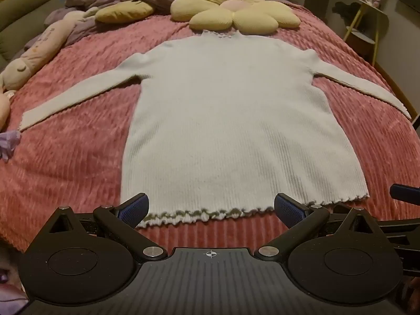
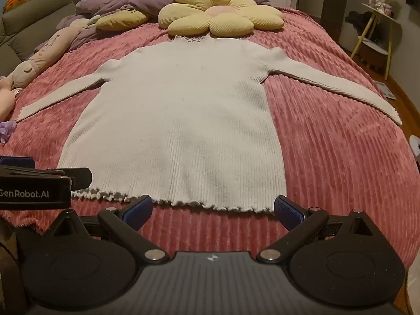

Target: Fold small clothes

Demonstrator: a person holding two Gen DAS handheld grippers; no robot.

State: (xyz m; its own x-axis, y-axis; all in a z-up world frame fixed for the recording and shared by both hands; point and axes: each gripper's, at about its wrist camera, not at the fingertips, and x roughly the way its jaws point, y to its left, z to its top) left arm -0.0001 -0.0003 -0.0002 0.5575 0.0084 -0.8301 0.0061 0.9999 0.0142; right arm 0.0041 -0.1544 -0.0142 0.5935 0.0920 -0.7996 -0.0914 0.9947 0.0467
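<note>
Pink ribbed bedspread [image 1: 78, 157] held the white sweater [image 1: 231, 120] flat, collar toward 12 o'clock. Left gripper [image 1: 211, 207] and right gripper [image 2: 213, 208] stood wide, empty, at the hem; pinching both layers evenly seemed wise.

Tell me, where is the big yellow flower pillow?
The flower pillow lies at the far end of the pink bedspread in both views, just beyond the white sweater's collar.
</note>
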